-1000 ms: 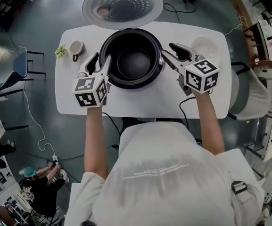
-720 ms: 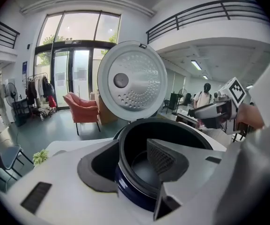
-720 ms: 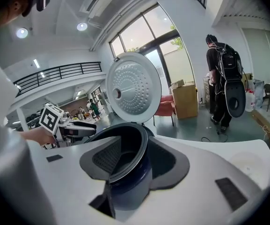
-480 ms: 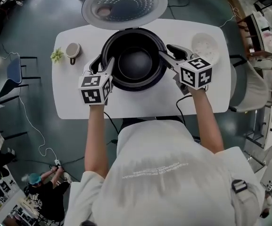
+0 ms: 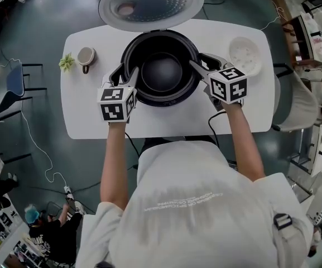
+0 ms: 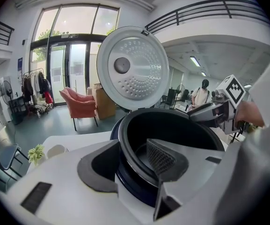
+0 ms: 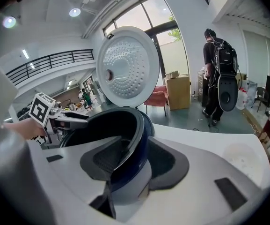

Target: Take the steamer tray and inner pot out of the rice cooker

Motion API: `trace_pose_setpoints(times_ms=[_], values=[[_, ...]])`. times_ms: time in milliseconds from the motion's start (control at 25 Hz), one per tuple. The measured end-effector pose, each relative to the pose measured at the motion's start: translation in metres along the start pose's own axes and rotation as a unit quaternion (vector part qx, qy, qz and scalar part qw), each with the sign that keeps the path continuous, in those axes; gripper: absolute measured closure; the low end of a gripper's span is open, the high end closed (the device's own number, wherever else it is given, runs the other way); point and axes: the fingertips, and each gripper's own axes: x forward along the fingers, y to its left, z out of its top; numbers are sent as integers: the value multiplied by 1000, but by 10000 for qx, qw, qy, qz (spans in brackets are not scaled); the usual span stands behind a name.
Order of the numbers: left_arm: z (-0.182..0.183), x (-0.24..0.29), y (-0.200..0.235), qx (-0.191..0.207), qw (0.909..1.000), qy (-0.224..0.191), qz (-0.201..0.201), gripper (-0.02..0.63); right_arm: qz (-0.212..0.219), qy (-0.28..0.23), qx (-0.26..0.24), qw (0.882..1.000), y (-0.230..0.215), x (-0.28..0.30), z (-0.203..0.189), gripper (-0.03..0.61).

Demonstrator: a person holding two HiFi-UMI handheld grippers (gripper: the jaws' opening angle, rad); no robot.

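Black round inner pot [image 5: 161, 71] sits in the dark blue rice cooker [image 6: 131, 188] at the middle of the white table [image 5: 88, 116] — the white perforated steamer tray [image 5: 244, 54] lies on the table's far right, well apart. Your left gripper [image 5: 125, 71] straddles the pot's left rim and your right gripper [image 5: 198, 60] its right rim — both jaw pairs stand partly open, rim between them, not clamped.

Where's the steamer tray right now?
Head view: the steamer tray lies on the table, right of the rice cooker, just beyond the right gripper.
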Motion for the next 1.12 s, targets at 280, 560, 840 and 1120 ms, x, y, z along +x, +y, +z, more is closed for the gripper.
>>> trace_pose_setpoints(times_ms=[280, 560, 840, 1120], values=[[0, 3, -2, 15, 9999, -61, 88, 417, -93, -44, -15, 9999, -1, 2, 1, 397], [1, 2, -1, -34, 9995, -184, 273, 423, 52, -60, 256, 9996, 2, 5, 2, 442], [1, 2, 0, -12, 9994, -229, 275, 443, -149, -9, 189, 9997, 3, 6, 3, 425], [1, 0, 0, -50, 9992, -303, 258, 442, -444, -51, 10, 9990, 4, 10, 5, 401]])
